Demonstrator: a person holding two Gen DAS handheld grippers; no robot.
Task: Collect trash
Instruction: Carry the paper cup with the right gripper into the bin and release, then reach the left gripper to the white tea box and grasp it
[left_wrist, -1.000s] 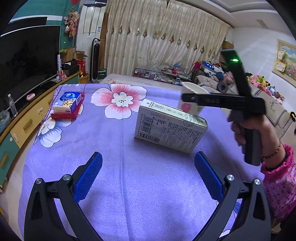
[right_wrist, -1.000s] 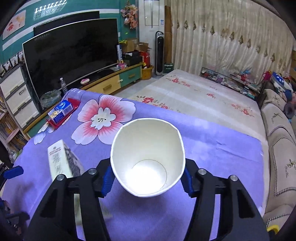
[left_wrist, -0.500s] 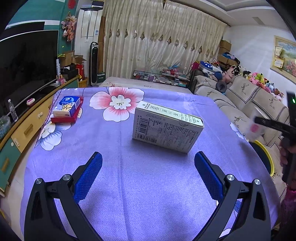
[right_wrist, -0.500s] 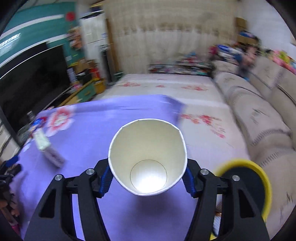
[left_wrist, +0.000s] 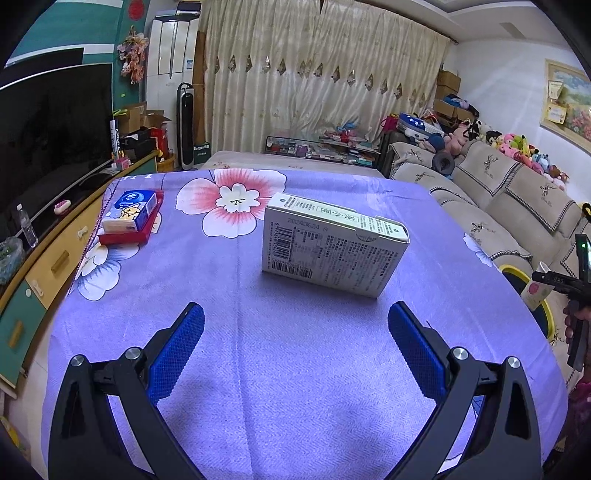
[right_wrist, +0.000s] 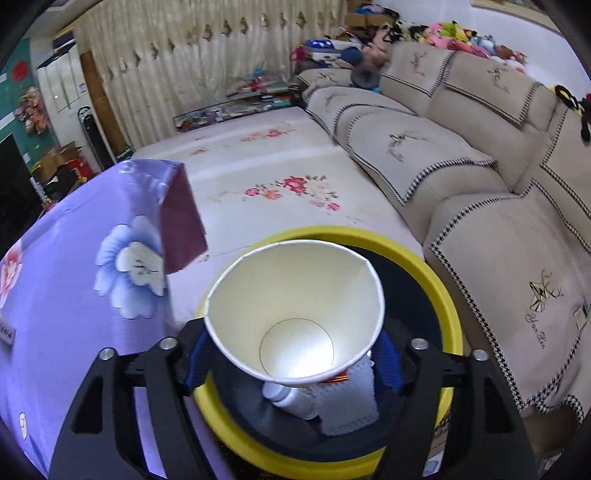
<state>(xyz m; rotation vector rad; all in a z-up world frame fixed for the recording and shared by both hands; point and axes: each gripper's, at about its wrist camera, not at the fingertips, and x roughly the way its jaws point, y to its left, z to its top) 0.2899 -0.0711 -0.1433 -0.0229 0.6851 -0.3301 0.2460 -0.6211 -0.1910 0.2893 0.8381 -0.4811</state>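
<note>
R gripper (right_wrist: 293, 343) hangs over a yellow-rimmed bin (right_wrist: 448, 306) that stands on the floor betw the surface (right_wrist: 55, 295) & a beige sofa (right_wrist: 480, 184). A white paper cup (right_wrist: 295, 295) sits betw its jaws, mouth toward the cam, inside bare, rim near round. The jaws have just been opening w/ the cup betw them; both blue pads (right_wrist: 199, 354) lie against the cup's walls as far as the view shows, so it's held, loosely at most. Under the cup, inside the black-lined bin: a white plastic bottle (right_wrist: 291, 400) on its side & a grey cloth-like piece (right_wrist: 347, 402) just beside it, touching. From the L wrist view the R gripper (left_wrist: 561, 280) shows at the far right edge, past the surface's rim, w/ the cup (left_wrist: 535, 293) tilted under it, above the bin's rim (left_wrist: 517, 271), and the person's hand (left_wrist: 576, 321) on the handle. L gripper (left_wrist: 295, 306) hovers low over the purple flowered cloth on the surface (left_wrist: 295, 387), jaws wide apart, nothing betw them. Ahead of it, apart from the pads, a flat white printed carton (left_wrist: 332, 254) stands on a long edge, barcode side facing the cam. Far left, well apart from the carton, a blue tissue pack (left_wrist: 131, 210) lies on a red tray (left_wrist: 125, 236)
</note>
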